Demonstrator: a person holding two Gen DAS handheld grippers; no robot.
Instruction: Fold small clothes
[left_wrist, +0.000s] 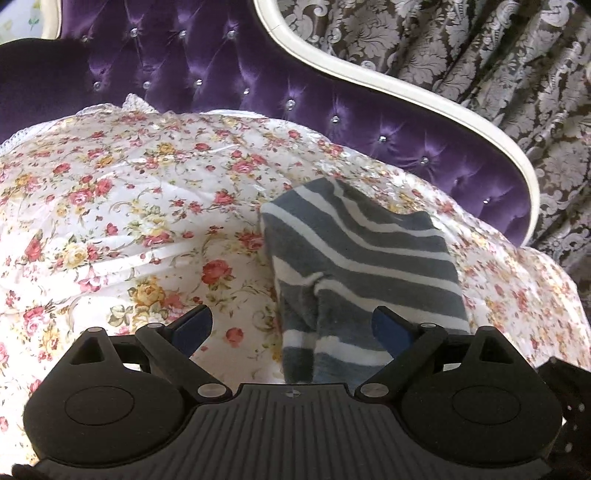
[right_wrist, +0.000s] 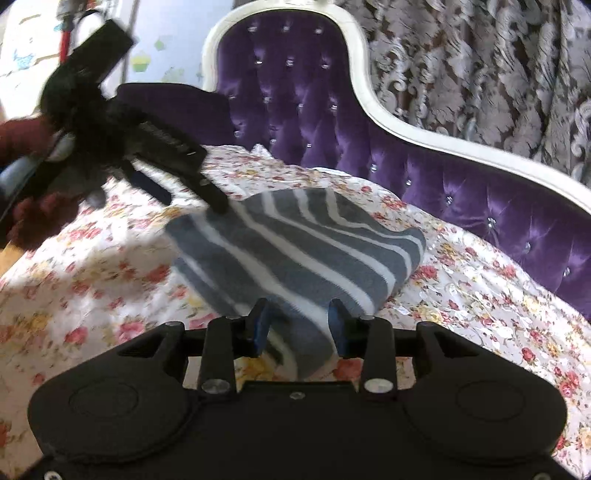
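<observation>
A small grey garment with white stripes (left_wrist: 362, 266) lies folded on the floral sheet (left_wrist: 110, 206); it also shows in the right wrist view (right_wrist: 303, 251). My left gripper (left_wrist: 291, 325) is open and empty, its blue pads wide apart over the garment's near left part. In the right wrist view the left gripper (right_wrist: 188, 195) appears blurred at the garment's far left corner. My right gripper (right_wrist: 298, 321) has its jaws partly open around the garment's near edge, with cloth lying between the pads. I cannot tell if the pads press on it.
A purple tufted headboard (left_wrist: 229, 74) with a white curved frame (right_wrist: 406, 122) stands behind the bed. Patterned grey curtains (left_wrist: 480, 55) hang at the right. A dark purple cushion (right_wrist: 173, 107) lies at the back left. The floral sheet stretches to the left.
</observation>
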